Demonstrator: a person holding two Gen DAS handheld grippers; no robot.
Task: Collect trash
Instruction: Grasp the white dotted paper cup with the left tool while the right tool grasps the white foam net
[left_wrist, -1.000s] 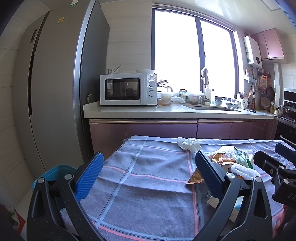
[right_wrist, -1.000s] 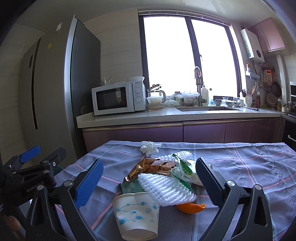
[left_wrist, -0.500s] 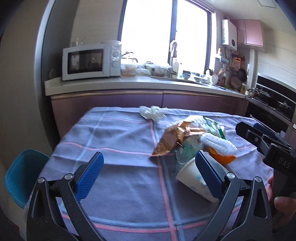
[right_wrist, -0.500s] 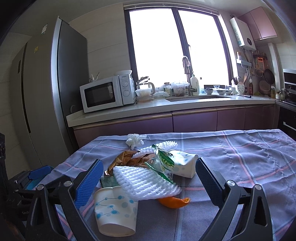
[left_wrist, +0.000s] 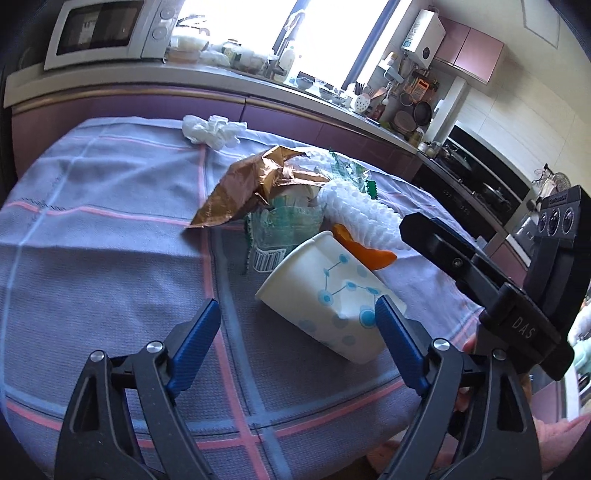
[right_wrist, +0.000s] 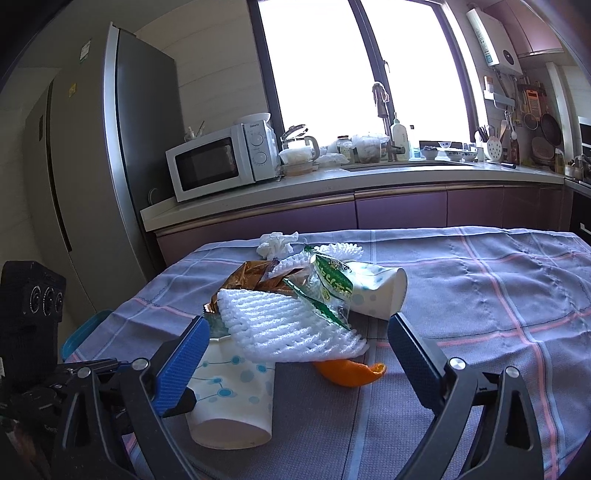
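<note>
**Trash pile ahead of both grippers**

The left gripper (left_wrist: 295, 325) points down at the table (left_wrist: 110, 229), its jaws closing with the tipped paper cup (left_wrist: 325, 299) lying between them, the pads not pressing it. Beyond the cup sit an orange peel (left_wrist: 369, 254), white foam netting (left_wrist: 358, 214), a copper foil wrapper (left_wrist: 251, 184) and, farthest off, a crumpled tissue (left_wrist: 212, 129). The right gripper (right_wrist: 295, 354) (jaws apart, holding nothing) hovers just before the same heap, the netting directly ahead, a second paper cup (right_wrist: 373, 291) lying beyond it.
</note>
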